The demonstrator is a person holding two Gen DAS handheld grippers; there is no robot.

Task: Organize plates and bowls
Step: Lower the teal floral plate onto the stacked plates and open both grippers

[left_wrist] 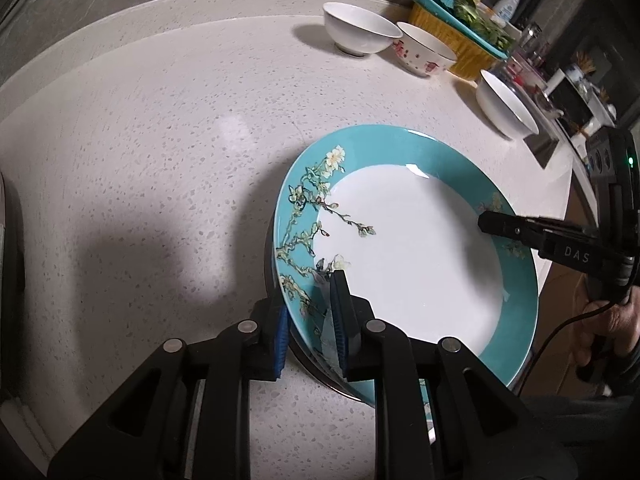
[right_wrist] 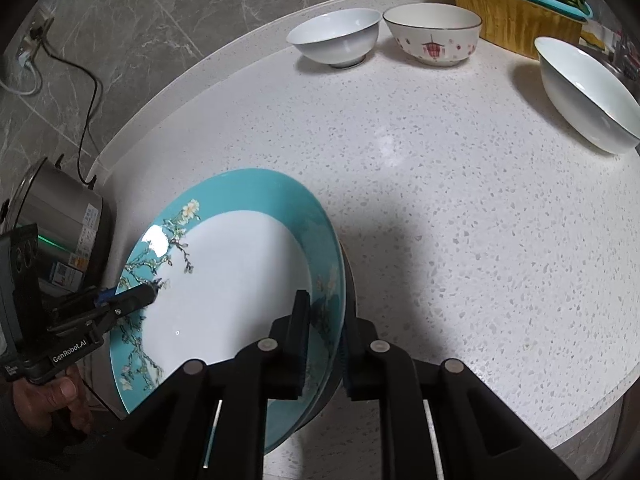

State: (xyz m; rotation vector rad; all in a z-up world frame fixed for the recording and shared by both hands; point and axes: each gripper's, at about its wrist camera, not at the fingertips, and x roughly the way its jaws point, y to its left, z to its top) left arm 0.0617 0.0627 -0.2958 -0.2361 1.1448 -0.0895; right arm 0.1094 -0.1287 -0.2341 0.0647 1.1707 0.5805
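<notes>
Two grippers are holding one teal-rimmed plate (left_wrist: 404, 248) from opposite edges, just above a speckled white counter (left_wrist: 160, 160). The left gripper (left_wrist: 310, 320) is pinching the flowered side of the rim, one pad on top and one underneath, with the jaws nearly closed. The right gripper (right_wrist: 324, 344) is clamping the opposite rim the same way, with only the rim's thickness between its pads. A second rim seems to be showing beneath the plate, so it may be sitting on another plate, though that is hard to tell. Three bowls are waiting at the far side of the counter: a plain white bowl (right_wrist: 334, 38), a bowl with red motifs (right_wrist: 434, 34), and a larger white bowl (right_wrist: 584, 92) set apart. A steel pot (right_wrist: 60, 224) is standing close beside the plate.

The step in hand looks to be setting the plate down. Next, both grips likely need easing together, so the plate is settling flat rather than tipping.
</notes>
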